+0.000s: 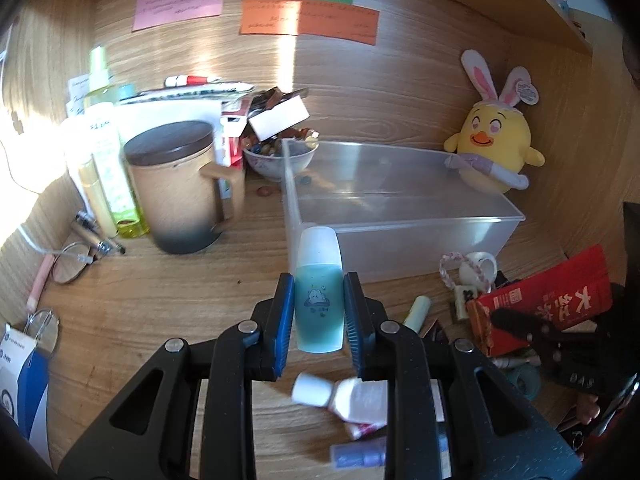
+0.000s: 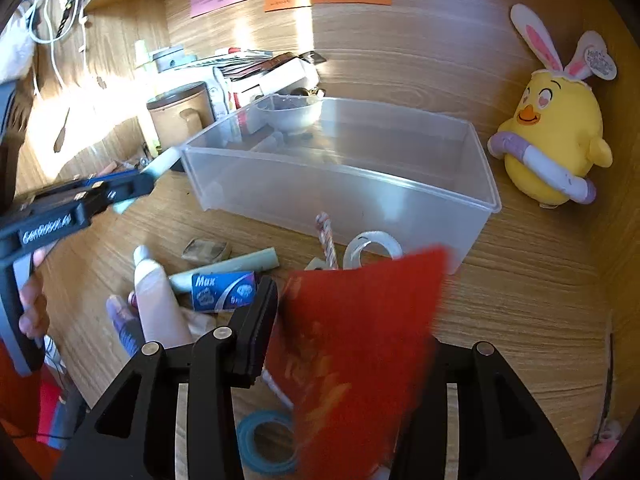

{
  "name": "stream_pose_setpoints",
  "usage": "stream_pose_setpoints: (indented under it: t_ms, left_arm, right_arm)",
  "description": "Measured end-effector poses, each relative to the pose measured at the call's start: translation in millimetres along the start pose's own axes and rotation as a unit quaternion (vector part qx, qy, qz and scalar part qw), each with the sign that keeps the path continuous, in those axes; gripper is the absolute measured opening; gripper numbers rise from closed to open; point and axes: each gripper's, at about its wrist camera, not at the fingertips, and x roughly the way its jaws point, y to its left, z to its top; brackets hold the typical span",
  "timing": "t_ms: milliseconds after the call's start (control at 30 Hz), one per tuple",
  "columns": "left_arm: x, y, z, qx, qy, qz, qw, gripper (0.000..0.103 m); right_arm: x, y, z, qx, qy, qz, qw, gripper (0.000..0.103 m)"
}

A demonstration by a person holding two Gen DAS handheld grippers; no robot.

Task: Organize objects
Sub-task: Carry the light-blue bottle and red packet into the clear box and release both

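Observation:
My left gripper (image 1: pixel 319 292) is shut on a small teal bottle (image 1: pixel 319 304) with a white cap, held above the desk just in front of the clear plastic bin (image 1: pixel 400 220). In the right wrist view the same gripper (image 2: pixel 132 184) comes in from the left, the bottle's cap (image 2: pixel 162 164) at the bin's (image 2: pixel 340 188) near-left corner. A red box (image 2: pixel 352 340) stands blurred between the jaws of my right gripper (image 2: pixel 352 292). The left finger (image 2: pixel 260 320) sits a little apart from it and the right finger is hidden behind it. The bin looks empty.
A yellow plush chick (image 2: pixel 552 136) sits right of the bin. A lidded mug (image 1: pixel 180 184), tall bottles (image 1: pixel 104 152) and a bowl (image 1: pixel 276 160) stand at the back left. Tubes (image 2: pixel 160 300), a clear tape roll (image 2: pixel 372 248) and a blue tape roll (image 2: pixel 264 444) litter the desk in front.

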Motion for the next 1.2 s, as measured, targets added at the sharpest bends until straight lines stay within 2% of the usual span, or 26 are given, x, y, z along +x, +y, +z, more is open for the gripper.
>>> stream_pose_setpoints:
  t_ms: [67,133,300,633,933,1200]
  left_arm:
    - [0,-6,4,0.006,-0.003,0.0,1.0,0.024]
    - [-1,-9,8,0.011,-0.008,-0.002,0.9999,0.024]
    - [-2,-17,20,0.018,-0.021,-0.004,0.9996,0.024]
    - [11,-27,52,0.03,-0.029,-0.017,0.999,0.024]
    - [37,-26,71,0.021,-0.007,-0.032,0.9992,0.024]
    - [65,-25,80,0.025,0.021,-0.025,0.9992,0.024]
  right_arm:
    - [-4,0,-3,0.001,-0.004,0.002,1.0,0.038]
    - [-6,-2,-5,0.005,-0.009,0.002,1.0,0.028]
    - [-11,-11,-5,0.028,-0.017,0.019,0.999,0.019]
    - [-32,-21,19,0.034,-0.054,0.034,0.997,0.019]
    - [-49,-39,60,0.032,-0.099,0.004,0.995,0.019]
    - [-26,-60,99,0.024,-0.086,-0.02,0.996,0.019]
